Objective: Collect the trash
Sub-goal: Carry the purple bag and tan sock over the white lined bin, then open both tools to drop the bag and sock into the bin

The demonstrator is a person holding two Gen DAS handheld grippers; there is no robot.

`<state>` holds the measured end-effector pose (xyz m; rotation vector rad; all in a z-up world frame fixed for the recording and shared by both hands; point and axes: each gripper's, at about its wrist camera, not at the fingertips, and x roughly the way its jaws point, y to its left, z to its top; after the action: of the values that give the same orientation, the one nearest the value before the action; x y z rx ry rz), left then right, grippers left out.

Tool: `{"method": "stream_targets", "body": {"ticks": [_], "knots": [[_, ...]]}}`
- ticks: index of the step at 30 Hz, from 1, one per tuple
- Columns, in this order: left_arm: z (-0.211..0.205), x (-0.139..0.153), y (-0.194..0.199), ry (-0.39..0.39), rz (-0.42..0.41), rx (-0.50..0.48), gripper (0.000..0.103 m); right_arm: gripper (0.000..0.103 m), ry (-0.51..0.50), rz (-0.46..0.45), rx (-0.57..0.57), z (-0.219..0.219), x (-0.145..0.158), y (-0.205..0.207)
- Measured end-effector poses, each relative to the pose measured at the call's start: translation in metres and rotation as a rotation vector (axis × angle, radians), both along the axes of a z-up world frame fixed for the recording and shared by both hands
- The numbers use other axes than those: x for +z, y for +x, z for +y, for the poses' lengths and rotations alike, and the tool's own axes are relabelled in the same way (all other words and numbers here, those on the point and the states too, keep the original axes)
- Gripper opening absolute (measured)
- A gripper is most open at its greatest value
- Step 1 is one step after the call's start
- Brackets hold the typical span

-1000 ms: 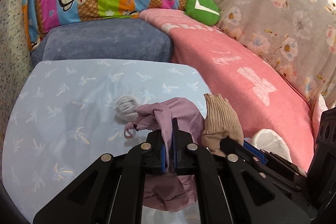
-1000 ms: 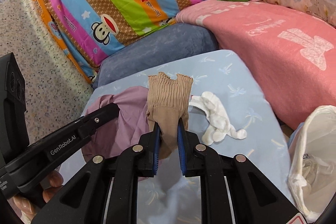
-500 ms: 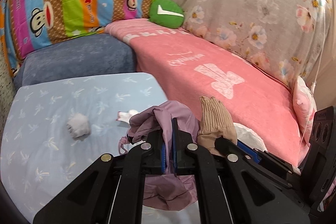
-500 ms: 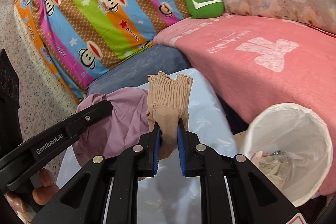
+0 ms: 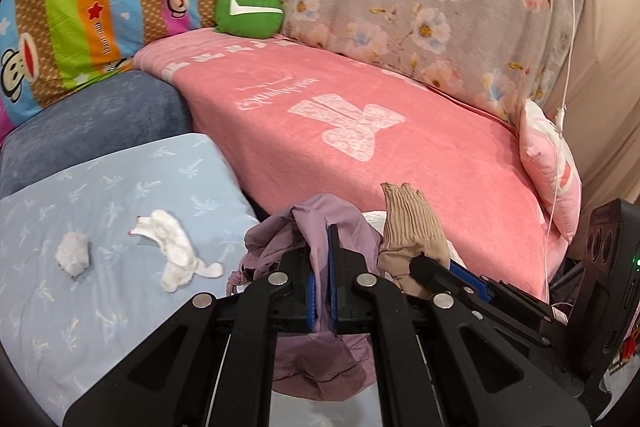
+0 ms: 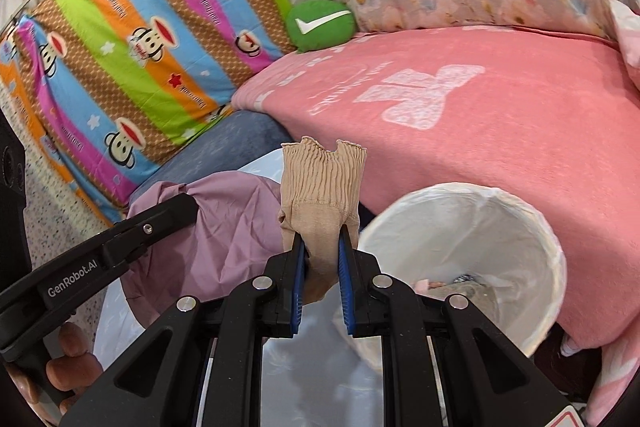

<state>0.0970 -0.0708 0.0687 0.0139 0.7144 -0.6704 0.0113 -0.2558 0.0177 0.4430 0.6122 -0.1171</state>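
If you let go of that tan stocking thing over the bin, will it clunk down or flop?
Probably flop. The tan stocking is thin ribbed cloth, bunched where the right tool pinches it, so it looks soft and light. It likely drifts down quietly into the white bin, and could snag on the rim since it's off to one side.

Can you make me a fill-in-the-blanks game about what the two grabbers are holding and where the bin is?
1. The left gripper is shut on a crumpled ____ cloth.
2. The right gripper is shut on a ____ sock.
3. The white-lined trash bin stands in front of the ____ blanket.
4. The round green cushion has a white ____ on it.

Missing words: purple; beige; pink; check mark
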Motion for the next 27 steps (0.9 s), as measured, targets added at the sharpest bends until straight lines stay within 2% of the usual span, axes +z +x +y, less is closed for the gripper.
{"method": "stream_targets", "body": {"ticks": [8, 14, 16, 17, 22, 24, 27], "knots": [[-0.040, -0.007, -0.005, -0.004, 0.028, -0.085, 0.006, 0.014, 0.008, 0.016, -0.075, -0.036, -0.010, -0.016], [-0.060, -0.013, -0.006, -0.008, 0.048, -0.110, 0.006, 0.014, 0.020, 0.026, -0.118, -0.056, -0.017, -0.022], [-0.063, -0.015, -0.006, -0.004, 0.048, -0.106, 0.009, 0.015, 0.022, 0.029, -0.122, -0.059, -0.018, -0.022], [-0.064, -0.015, -0.006, -0.004, 0.047, -0.106, 0.012, 0.015, 0.022, 0.029, -0.123, -0.061, -0.019, -0.022], [-0.064, -0.011, -0.009, -0.014, 0.004, -0.074, 0.064, 0.015, 0.024, 0.029, -0.127, -0.063, -0.021, -0.023], [-0.064, -0.009, -0.008, -0.010, -0.007, -0.060, 0.071, 0.015, 0.023, 0.029, -0.127, -0.063, -0.021, -0.023], [-0.061, -0.010, -0.004, -0.001, -0.004, -0.040, 0.072, 0.020, 0.010, 0.028, -0.130, -0.063, -0.021, -0.023]]}}
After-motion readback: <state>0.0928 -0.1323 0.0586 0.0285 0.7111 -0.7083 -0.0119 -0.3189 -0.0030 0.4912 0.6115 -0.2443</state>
